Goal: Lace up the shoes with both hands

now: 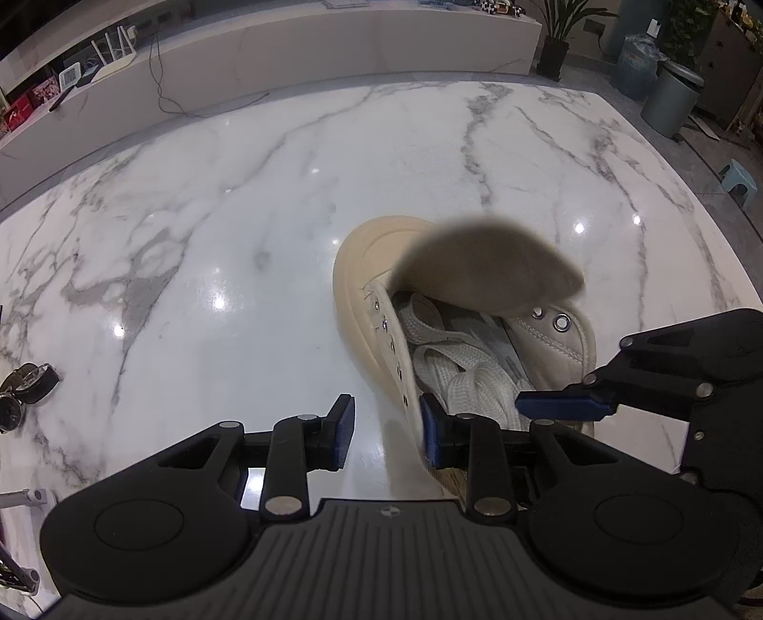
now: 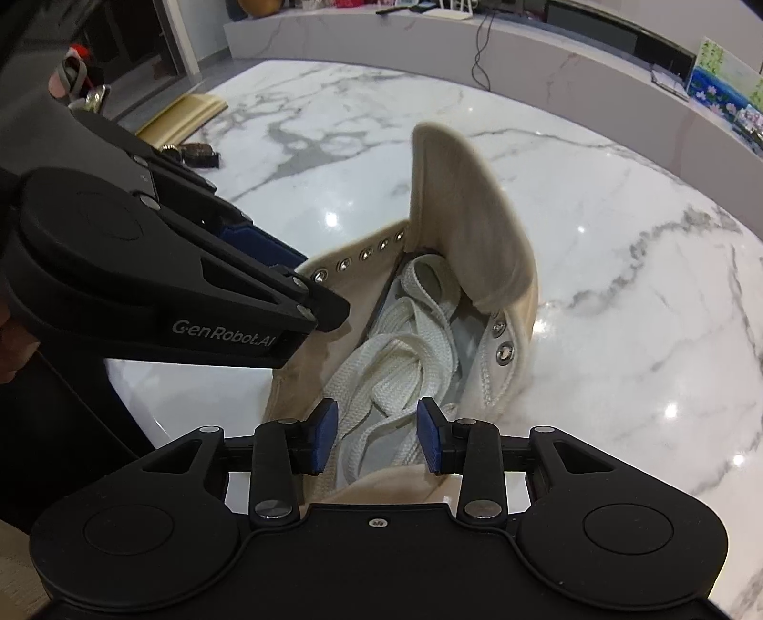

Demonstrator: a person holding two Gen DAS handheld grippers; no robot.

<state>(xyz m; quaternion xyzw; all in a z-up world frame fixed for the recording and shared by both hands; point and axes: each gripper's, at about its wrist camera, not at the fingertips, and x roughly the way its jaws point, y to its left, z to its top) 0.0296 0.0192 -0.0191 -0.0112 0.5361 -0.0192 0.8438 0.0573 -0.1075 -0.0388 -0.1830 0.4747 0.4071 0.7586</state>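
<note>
A cream high-top shoe [image 1: 362,286] stands on the marble table with its tongue [image 2: 477,214] lifted. Its white flat lace [image 2: 391,362] lies bundled inside, and the metal eyelets [image 2: 365,253] look unthreaded. My left gripper [image 1: 386,431] is open and straddles the shoe's left eyelet flap, one pad inside the shoe and one outside. My right gripper [image 2: 376,436] hangs over the shoe's opening. Its jaws are partly closed, with lace strands between the pads, which do not clearly pinch them. One of the right gripper's fingers [image 1: 562,405] reaches in over the lace [image 1: 458,381].
A wristwatch [image 1: 24,381] lies on the marble table [image 1: 214,214], also seen as a wristwatch [image 2: 198,152] at the far left. A low marble bench [image 1: 286,43] with a cable runs behind. A potted plant and bins [image 1: 667,95] stand on the floor beyond.
</note>
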